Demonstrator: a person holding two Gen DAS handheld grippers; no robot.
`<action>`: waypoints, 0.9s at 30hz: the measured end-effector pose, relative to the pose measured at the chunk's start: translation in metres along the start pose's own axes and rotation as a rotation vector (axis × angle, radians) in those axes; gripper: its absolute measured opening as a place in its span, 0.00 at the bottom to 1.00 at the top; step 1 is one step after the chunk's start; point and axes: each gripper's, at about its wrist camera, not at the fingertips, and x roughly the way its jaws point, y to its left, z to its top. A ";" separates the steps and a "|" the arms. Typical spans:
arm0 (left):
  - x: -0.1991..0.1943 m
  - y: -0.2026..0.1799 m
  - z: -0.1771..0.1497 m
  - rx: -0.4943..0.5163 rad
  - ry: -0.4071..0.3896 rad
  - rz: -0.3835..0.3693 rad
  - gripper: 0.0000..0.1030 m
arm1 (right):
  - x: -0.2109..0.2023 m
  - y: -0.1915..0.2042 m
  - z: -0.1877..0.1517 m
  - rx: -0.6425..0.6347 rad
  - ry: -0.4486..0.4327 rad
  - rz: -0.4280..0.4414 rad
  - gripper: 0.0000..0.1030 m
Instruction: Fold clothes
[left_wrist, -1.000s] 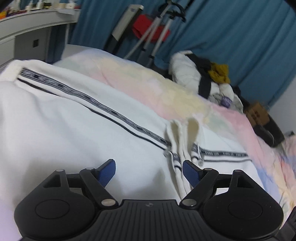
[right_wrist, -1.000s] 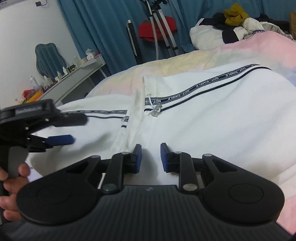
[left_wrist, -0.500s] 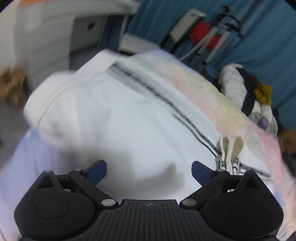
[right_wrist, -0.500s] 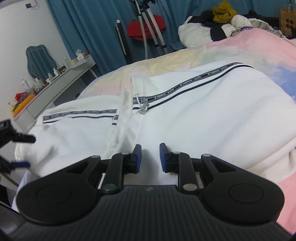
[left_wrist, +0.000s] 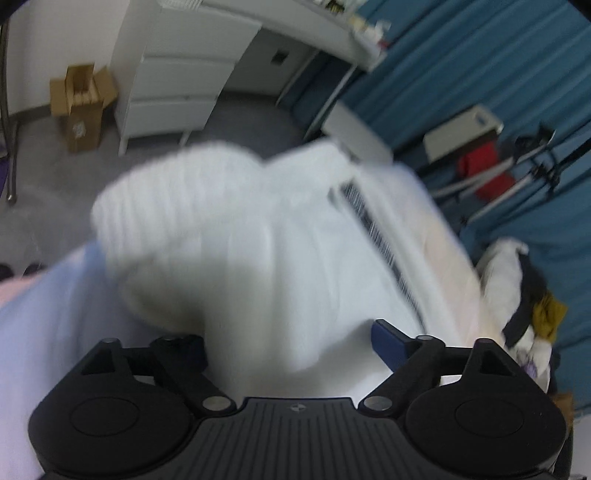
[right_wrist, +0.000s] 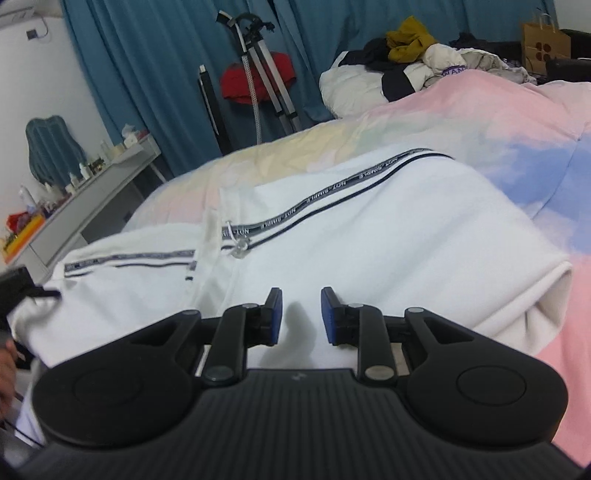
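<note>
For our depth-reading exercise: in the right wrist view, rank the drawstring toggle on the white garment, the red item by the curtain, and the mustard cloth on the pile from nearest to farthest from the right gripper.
From the right gripper:
1. Drawstring toggle, just ahead, slightly left, on the white garment.
2. Red item, beyond the bed, left of centre.
3. Mustard cloth, atop the far pile, right; close to the red item in depth, so this order is tentative.

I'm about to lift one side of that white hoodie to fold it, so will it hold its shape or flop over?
Probably flop: the hoodie drapes over the bed with soft rolled edges. It looks thick, so likely somewhat heavy, sagging from one pinch. The drawstring may dangle.
</note>
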 end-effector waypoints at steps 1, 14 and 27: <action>0.002 0.001 0.003 -0.009 -0.008 0.006 0.68 | 0.005 0.000 -0.001 -0.002 0.012 -0.001 0.25; -0.088 -0.162 -0.076 0.545 -0.522 -0.170 0.24 | -0.028 -0.025 0.017 0.159 -0.093 0.074 0.27; -0.100 -0.337 -0.315 0.859 -0.644 -0.451 0.24 | -0.114 -0.123 0.050 0.421 -0.322 -0.010 0.27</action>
